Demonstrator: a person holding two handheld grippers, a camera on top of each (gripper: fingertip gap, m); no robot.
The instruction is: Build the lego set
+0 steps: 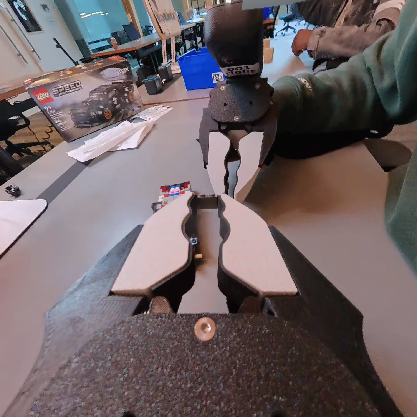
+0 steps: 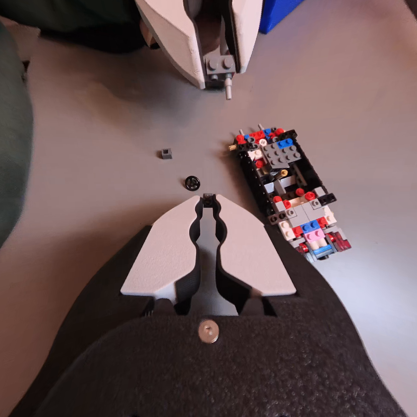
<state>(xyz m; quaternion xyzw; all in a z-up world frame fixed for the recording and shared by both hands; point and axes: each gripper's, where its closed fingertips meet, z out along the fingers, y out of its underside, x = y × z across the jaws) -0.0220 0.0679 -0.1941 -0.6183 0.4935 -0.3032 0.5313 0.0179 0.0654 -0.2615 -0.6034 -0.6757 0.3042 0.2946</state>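
Grey table (image 1: 101, 216) in an office; set box (image 1: 85, 101), papers (image 1: 112, 140) behind.

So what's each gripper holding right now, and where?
Left gripper pinches a grey axle piece by its sides, pin pointing out. Right gripper pinches a small dark piece at its tips.

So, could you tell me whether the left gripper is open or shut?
Shut on a grey piece: the left gripper has both fingertips against the piece's sides, off the table.
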